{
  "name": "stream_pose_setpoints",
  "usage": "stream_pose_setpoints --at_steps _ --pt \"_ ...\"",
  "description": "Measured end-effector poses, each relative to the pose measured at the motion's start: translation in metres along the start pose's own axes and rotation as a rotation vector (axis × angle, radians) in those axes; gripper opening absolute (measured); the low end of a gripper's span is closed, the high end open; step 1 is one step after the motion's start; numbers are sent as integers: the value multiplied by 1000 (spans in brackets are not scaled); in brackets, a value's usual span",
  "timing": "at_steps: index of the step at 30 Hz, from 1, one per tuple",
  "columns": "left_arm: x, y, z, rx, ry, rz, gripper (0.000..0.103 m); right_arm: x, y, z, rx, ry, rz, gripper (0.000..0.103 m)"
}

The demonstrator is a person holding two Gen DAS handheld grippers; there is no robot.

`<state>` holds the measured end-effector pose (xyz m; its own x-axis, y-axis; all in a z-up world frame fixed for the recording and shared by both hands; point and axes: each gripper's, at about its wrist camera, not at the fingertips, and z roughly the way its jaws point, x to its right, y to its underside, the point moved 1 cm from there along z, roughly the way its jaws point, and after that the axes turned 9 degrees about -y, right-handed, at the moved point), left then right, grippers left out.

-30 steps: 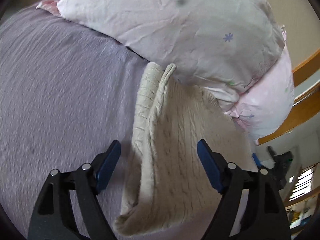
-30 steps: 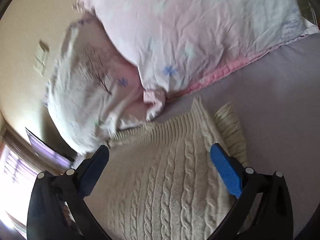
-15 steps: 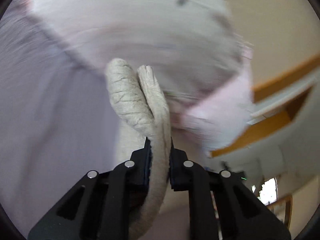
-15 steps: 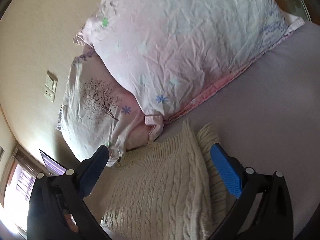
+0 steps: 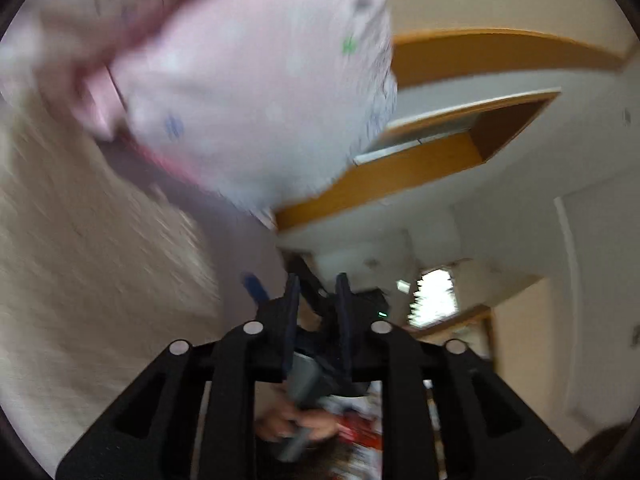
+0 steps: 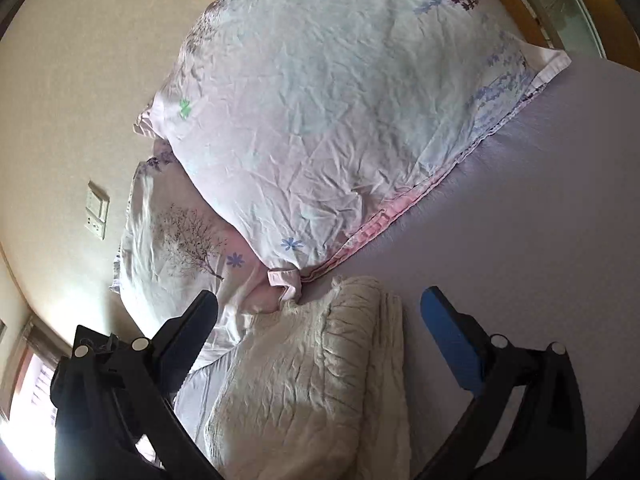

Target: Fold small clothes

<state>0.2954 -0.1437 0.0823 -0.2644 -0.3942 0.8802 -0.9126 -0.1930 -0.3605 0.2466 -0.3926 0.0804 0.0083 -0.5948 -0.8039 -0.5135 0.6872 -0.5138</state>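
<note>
A cream cable-knit sweater (image 6: 312, 384) lies folded over on the lilac bed sheet (image 6: 540, 216), just below the pillows. My right gripper (image 6: 318, 312) is open and empty, its jaws standing wide on either side of the sweater's top edge. In the blurred left wrist view the sweater (image 5: 80, 280) fills the left side. My left gripper (image 5: 318, 284) has its jaws nearly closed with only a narrow gap, and nothing shows between them; it points past the sweater toward the room.
Two white floral pillows (image 6: 340, 112) lie stacked against the beige wall (image 6: 80, 80), right beyond the sweater. A wall switch (image 6: 97, 210) is on the left. In the left wrist view a wooden frame (image 5: 420, 160) and the other hand-held gripper (image 5: 308, 384) appear.
My left gripper closed on the sweater's edge, carried it over, and now swings away with no cloth between its jaws. The sweater now lies folded. My right gripper stayed open and pulled back slightly.
</note>
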Motion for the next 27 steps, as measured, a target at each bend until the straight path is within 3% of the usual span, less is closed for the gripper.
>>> stream_pose_setpoints --at_steps 2,5,7,9,13,15,19,21,24,27 --pt "-12 -2 -35 70 -150 34 38 -2 2 5 -50 -15 -4 102" --pt "-37 -3 -65 113 -345 59 47 -6 8 20 -148 16 -39 97" --pt "-67 4 -85 102 -437 37 55 -2 13 32 -210 54 -37 97" --pt "-84 6 -81 72 -483 6 60 4 18 41 -257 82 -18 96" --pt "-107 14 -57 -22 -513 -21 64 16 28 56 -346 102 23 95" --pt "-108 18 -48 -32 -518 -5 73 17 30 58 -355 98 15 92" --pt "-107 18 -35 -42 -525 12 75 21 34 59 -367 84 24 56" --pt "-111 18 -31 -54 -527 15 61 27 34 59 -370 15 70 43" --pt "-107 14 -44 -62 -497 51 40 23 37 55 -357 -80 86 38" --pt "-89 18 -85 -41 -486 145 37 -1 49 61 -406 -239 52 36"
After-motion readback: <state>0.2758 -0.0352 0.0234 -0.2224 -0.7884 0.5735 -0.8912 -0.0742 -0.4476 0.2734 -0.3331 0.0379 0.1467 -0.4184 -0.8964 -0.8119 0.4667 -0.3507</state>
